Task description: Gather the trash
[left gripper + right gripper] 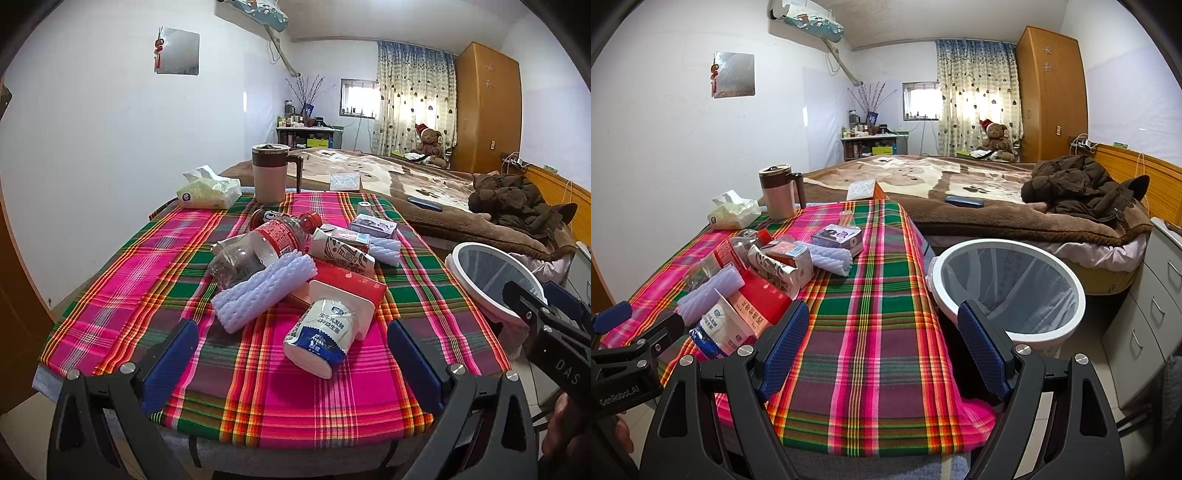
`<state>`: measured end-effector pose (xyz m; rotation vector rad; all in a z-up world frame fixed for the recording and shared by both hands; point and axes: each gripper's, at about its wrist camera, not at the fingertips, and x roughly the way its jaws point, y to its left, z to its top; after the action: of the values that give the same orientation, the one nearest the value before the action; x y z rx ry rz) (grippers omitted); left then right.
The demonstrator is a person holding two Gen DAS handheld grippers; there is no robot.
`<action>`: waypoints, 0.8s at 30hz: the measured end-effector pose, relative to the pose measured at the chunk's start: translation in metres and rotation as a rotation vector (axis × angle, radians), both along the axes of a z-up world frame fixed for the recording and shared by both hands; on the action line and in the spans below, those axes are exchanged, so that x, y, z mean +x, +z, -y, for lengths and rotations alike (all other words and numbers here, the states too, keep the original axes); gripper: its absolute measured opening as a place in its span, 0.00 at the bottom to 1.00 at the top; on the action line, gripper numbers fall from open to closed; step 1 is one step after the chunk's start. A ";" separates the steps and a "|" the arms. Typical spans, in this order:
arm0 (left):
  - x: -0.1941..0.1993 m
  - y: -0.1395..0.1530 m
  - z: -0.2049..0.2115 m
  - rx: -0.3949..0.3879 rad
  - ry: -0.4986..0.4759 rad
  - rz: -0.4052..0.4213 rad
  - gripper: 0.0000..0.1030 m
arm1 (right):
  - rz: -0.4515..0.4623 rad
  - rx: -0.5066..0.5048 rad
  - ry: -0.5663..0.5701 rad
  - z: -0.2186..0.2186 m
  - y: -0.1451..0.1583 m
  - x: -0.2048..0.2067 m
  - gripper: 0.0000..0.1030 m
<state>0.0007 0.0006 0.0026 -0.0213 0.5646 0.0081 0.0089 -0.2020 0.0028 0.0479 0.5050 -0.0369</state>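
Note:
A heap of trash lies on the plaid-covered table (147, 266). It holds a crushed clear bottle with a red label (266, 240), a white foam net (264, 291), a red box (347, 284), a patterned carton (343, 253) and a white-and-blue pouch (321, 336). My left gripper (291, 365) is open over the front edge, and the pouch lies just ahead between its blue pads. My right gripper (884, 347) is open over the table's right front corner and holds nothing. A white-rimmed bin (1078, 299) with a liner stands on the floor to the right of the table.
A pink mug (269, 173), a tissue pack (208, 192), a small clear cup (364, 208) and a purple box (373, 225) sit further back on the table. A bed (960, 206) with a brown blanket and a jacket lies behind. White drawers (1145, 306) stand at the right.

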 end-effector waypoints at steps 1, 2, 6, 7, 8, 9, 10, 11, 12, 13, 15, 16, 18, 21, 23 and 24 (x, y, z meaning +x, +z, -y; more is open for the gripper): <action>0.000 0.001 -0.001 -0.001 0.000 0.000 1.00 | 0.000 0.001 0.000 0.000 0.000 0.000 0.82; 0.000 0.001 -0.001 0.000 0.001 0.000 1.00 | 0.000 0.001 0.000 0.000 0.000 0.000 0.82; 0.000 0.001 -0.001 -0.002 0.000 0.000 1.00 | 0.000 0.001 -0.001 0.001 0.000 0.000 0.82; 0.000 0.001 -0.001 -0.002 -0.001 0.000 1.00 | 0.000 0.001 -0.001 0.001 0.000 0.000 0.82; 0.000 0.001 -0.001 -0.002 -0.001 0.000 1.00 | 0.001 0.000 -0.001 0.001 0.000 0.000 0.82; 0.000 0.001 -0.001 -0.002 0.000 0.001 1.00 | 0.001 0.000 0.000 0.001 0.000 0.000 0.82; 0.000 0.001 -0.001 -0.002 -0.001 -0.001 1.00 | 0.002 0.000 0.000 0.001 0.000 0.000 0.82; -0.001 0.001 -0.002 -0.003 -0.003 -0.001 1.00 | 0.002 0.000 0.000 0.001 0.000 0.000 0.82; -0.001 0.002 -0.002 -0.003 -0.003 0.000 1.00 | 0.002 0.000 -0.001 0.001 0.000 0.000 0.82; -0.001 0.002 -0.002 -0.003 -0.003 -0.001 1.00 | 0.002 0.000 0.000 0.001 0.000 0.000 0.82; -0.001 0.002 -0.002 -0.002 -0.002 0.001 1.00 | 0.002 0.000 -0.001 0.001 0.000 -0.001 0.82; -0.001 0.002 -0.001 -0.001 -0.002 0.000 1.00 | 0.003 0.000 -0.001 0.001 0.000 -0.001 0.82; -0.001 0.002 -0.001 -0.002 -0.002 0.000 1.00 | 0.002 0.000 0.000 0.001 0.000 0.000 0.82; -0.001 0.002 -0.001 0.000 -0.003 0.001 1.00 | 0.003 -0.001 -0.004 0.001 0.001 -0.001 0.82; -0.001 0.003 -0.001 0.000 -0.003 0.000 1.00 | 0.003 -0.001 -0.004 0.002 0.001 -0.001 0.82; -0.001 0.003 -0.002 0.000 -0.003 0.000 1.00 | 0.002 -0.001 -0.004 0.002 0.001 0.000 0.82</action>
<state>0.0000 0.0021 0.0056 -0.0203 0.5648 0.0056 0.0086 -0.2044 0.0035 0.0481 0.5026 -0.0411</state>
